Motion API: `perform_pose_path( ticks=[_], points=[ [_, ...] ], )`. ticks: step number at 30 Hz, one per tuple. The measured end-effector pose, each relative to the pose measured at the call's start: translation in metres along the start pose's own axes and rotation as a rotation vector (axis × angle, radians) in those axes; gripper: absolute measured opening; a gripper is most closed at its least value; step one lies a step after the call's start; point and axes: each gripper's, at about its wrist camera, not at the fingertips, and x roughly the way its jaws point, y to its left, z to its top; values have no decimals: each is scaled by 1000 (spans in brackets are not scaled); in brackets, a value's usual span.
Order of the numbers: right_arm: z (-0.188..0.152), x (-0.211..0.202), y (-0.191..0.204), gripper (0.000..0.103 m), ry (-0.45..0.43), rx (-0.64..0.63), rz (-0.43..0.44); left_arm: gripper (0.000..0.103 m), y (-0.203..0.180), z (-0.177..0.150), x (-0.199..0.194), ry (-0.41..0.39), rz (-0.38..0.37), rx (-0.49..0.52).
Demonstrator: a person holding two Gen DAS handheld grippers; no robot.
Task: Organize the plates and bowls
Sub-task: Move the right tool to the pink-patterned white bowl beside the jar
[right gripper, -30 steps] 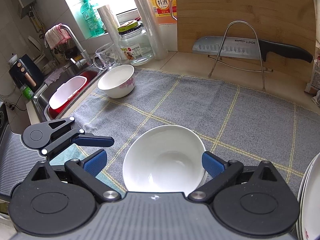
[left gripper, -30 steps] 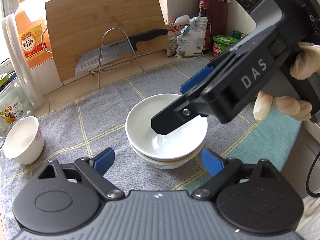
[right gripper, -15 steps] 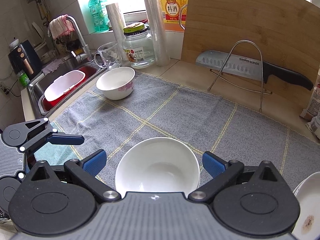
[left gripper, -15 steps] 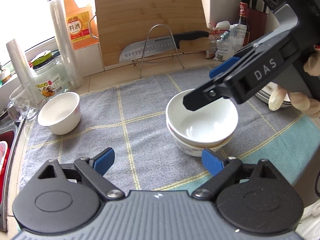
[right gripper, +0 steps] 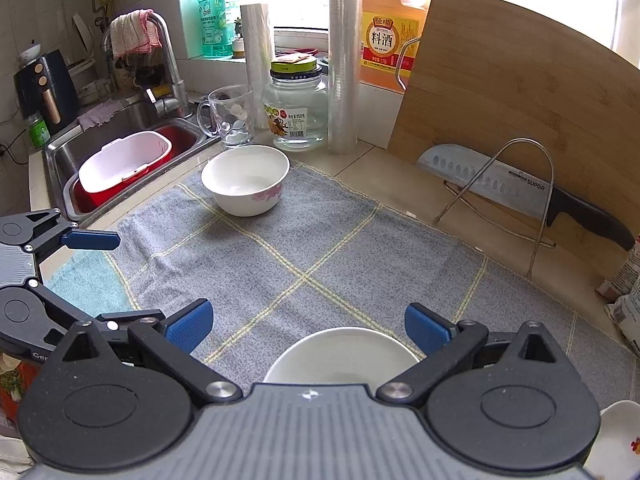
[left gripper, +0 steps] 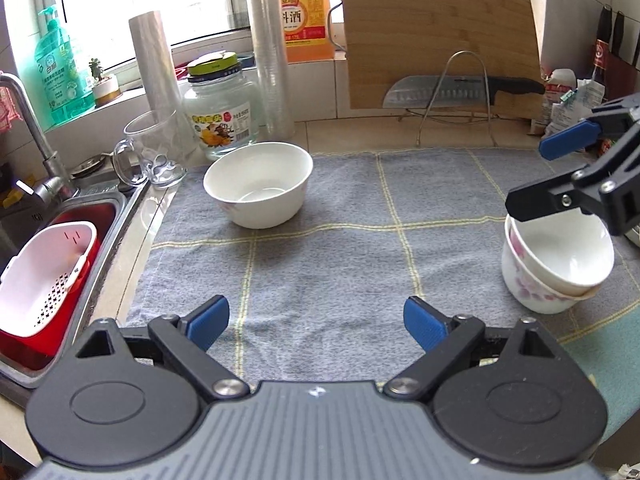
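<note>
A lone white bowl (left gripper: 260, 184) (right gripper: 246, 180) with a pink flower print sits at the far left of the grey checked cloth (left gripper: 340, 260). Two nested white bowls (left gripper: 556, 264) (right gripper: 340, 356) stand at the cloth's right side. My left gripper (left gripper: 316, 320) (right gripper: 108, 278) hovers open over bare cloth, facing the lone bowl, with nothing between its fingers. My right gripper (right gripper: 308, 326) (left gripper: 548, 176) is open just above the nested bowls; its lower finger hangs over their far rim, its pads wide apart and not pressing. A plate edge (right gripper: 616, 440) shows at bottom right.
Left of the cloth is a sink (left gripper: 100, 208) holding a red basin with a white strainer (left gripper: 44, 280). A glass mug (left gripper: 154, 152), jar (left gripper: 220, 108), cup stacks and bottles line the back. A cutting board (left gripper: 436, 40) and knife on a wire rack (left gripper: 460, 92) stand behind.
My left gripper has swung left, away from the nested bowls, so the lone bowl and sink now fill its view. My right gripper has drawn back from inside the top bowl.
</note>
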Motion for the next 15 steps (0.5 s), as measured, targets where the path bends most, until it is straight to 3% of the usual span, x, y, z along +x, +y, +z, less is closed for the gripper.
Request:
perform_pose_path(
  ticks=[10, 15],
  points=[
    [38, 41, 59, 103, 22, 51, -89, 94, 81, 5, 32, -14, -92, 45],
    [50, 60, 80, 103, 33, 105, -118, 94, 104, 10, 50, -29, -134, 84]
  ],
)
